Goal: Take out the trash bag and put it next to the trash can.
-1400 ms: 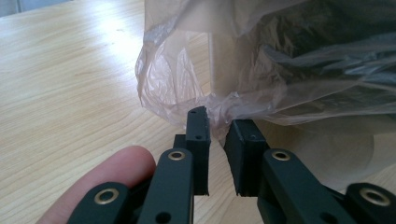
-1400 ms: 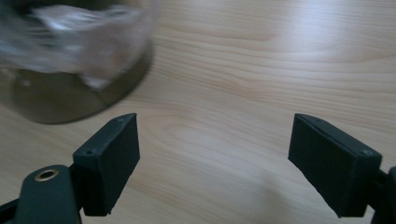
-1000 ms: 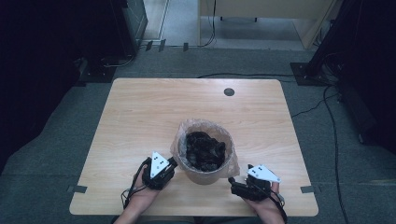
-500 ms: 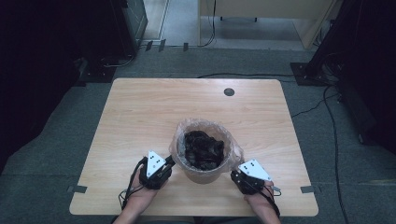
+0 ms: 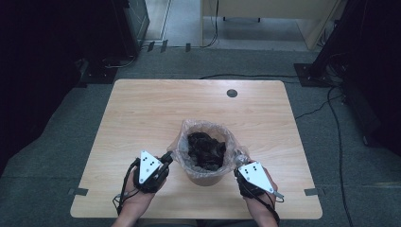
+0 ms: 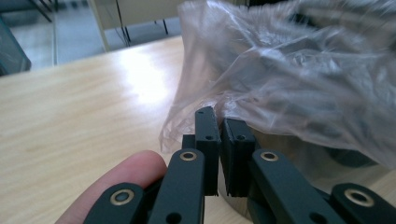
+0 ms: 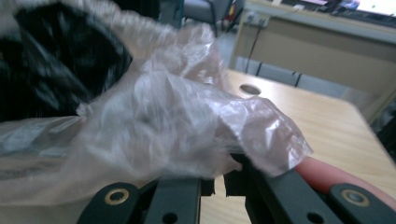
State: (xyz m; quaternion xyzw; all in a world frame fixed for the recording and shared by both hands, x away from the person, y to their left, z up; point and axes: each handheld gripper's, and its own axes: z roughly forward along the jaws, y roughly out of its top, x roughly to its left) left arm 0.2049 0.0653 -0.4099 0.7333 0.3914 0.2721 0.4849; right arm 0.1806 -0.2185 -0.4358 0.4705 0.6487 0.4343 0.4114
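A tan bin (image 5: 204, 178) lined with a clear plastic bag (image 5: 181, 147) stands at the table's near middle, holding crumpled black material (image 5: 206, 149). My left gripper (image 5: 166, 157) is at the bag's left rim. In the left gripper view its jaws (image 6: 220, 122) are shut, with the bag's edge (image 6: 289, 84) pinched at their tips. My right gripper (image 5: 238, 163) is at the bag's right rim. In the right gripper view its jaws (image 7: 219, 176) are shut under a fold of the bag (image 7: 187, 121) that drapes over them.
The wooden table (image 5: 142, 113) has a round cable hole (image 5: 231, 93) near its far edge. Dark equipment and cables stand on the floor around it, and a light wooden desk (image 5: 265, 12) is beyond the table.
Both grippers have moved in toward the bin; the right one came up and left from the table's near edge to the bag's rim and shut on the plastic.
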